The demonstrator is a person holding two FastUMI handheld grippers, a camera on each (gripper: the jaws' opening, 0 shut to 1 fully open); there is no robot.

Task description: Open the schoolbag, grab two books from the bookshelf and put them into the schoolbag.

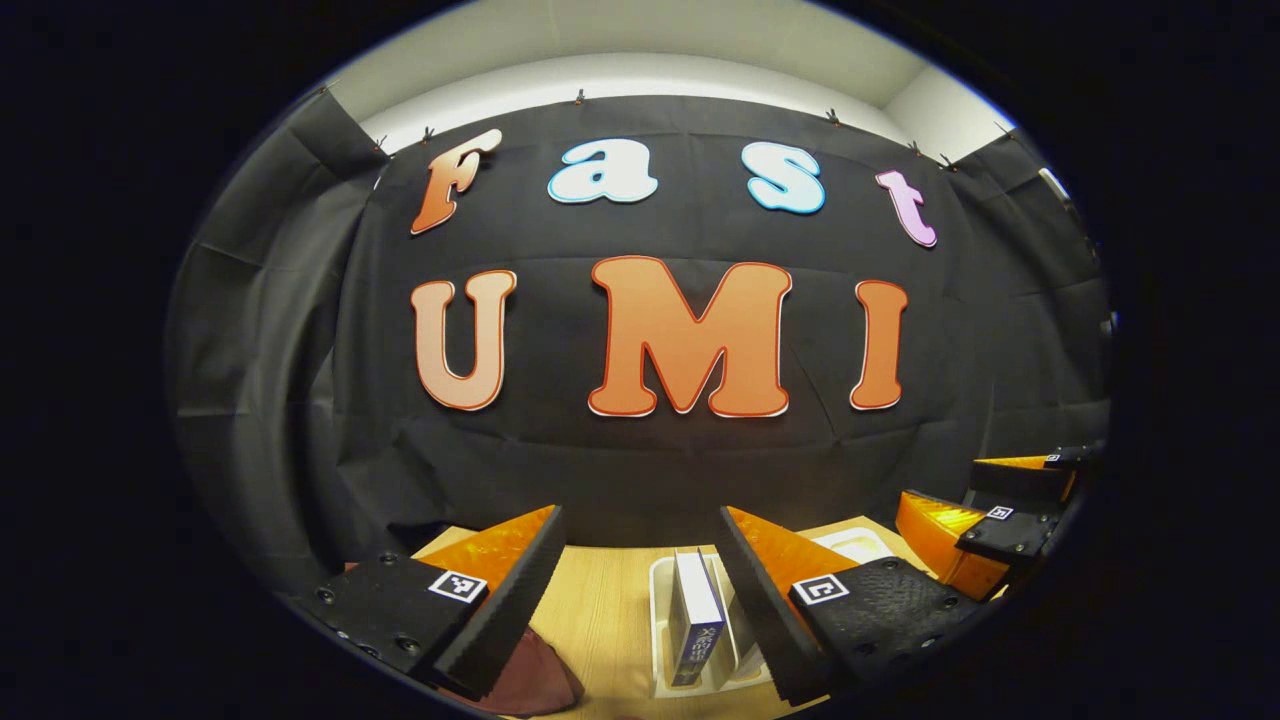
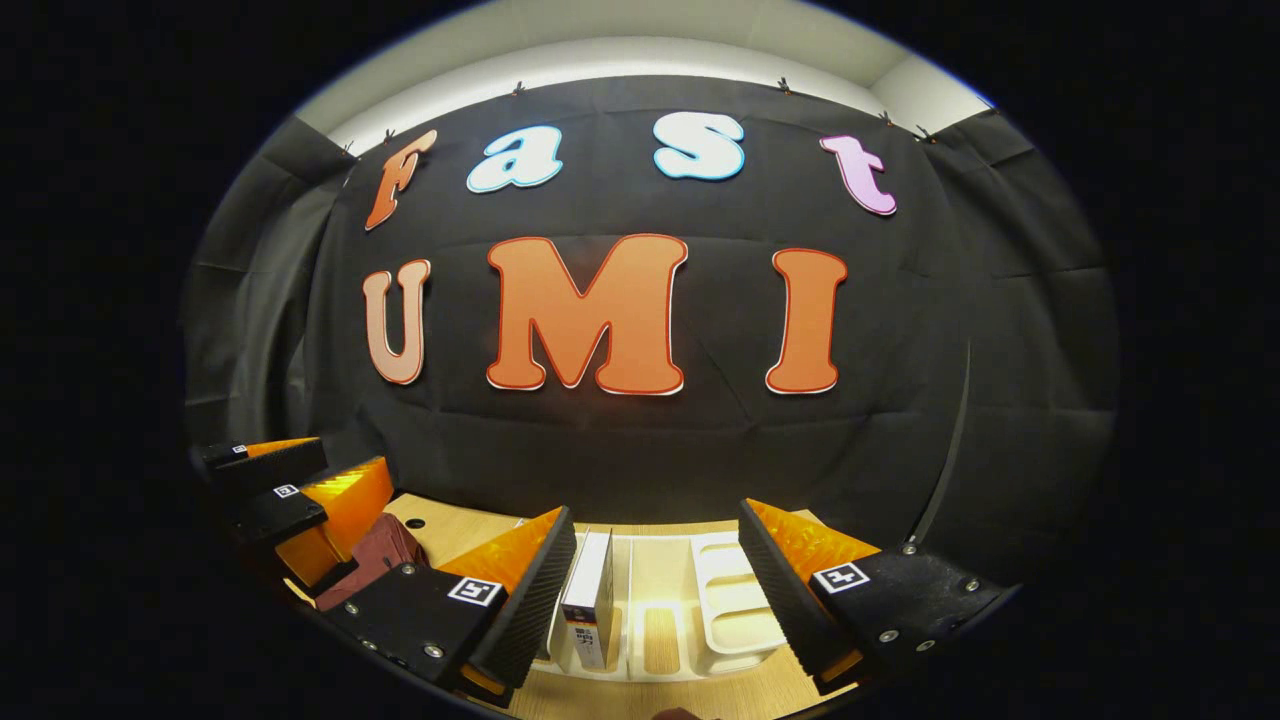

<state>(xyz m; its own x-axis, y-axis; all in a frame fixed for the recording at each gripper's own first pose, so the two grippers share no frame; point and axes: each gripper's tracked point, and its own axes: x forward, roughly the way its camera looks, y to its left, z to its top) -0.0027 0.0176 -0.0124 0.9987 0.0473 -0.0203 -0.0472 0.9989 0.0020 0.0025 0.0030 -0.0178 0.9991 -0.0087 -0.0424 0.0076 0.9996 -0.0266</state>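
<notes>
In the left gripper view my left gripper point(image 1: 640, 545) stands open above the wooden table. Between its fingers, farther off, a white rack point(image 1: 662, 640) holds an upright book point(image 1: 697, 615) with a blue spine. A dark red schoolbag point(image 1: 540, 680) lies low at the left, under the left finger. The right gripper point(image 1: 985, 510) shows at the far right. In the right gripper view my right gripper point(image 2: 655, 545) is open too, with the same white rack point(image 2: 730, 600) and the standing book point(image 2: 590, 598) ahead. The dark red schoolbag point(image 2: 378, 555) lies at the left beside the left gripper point(image 2: 300, 490).
A light wooden table point(image 2: 470, 530) carries the rack and the bag. A black cloth wall rises right behind it. A thin dark strap or cable point(image 2: 950, 450) hangs at the right in the right gripper view.
</notes>
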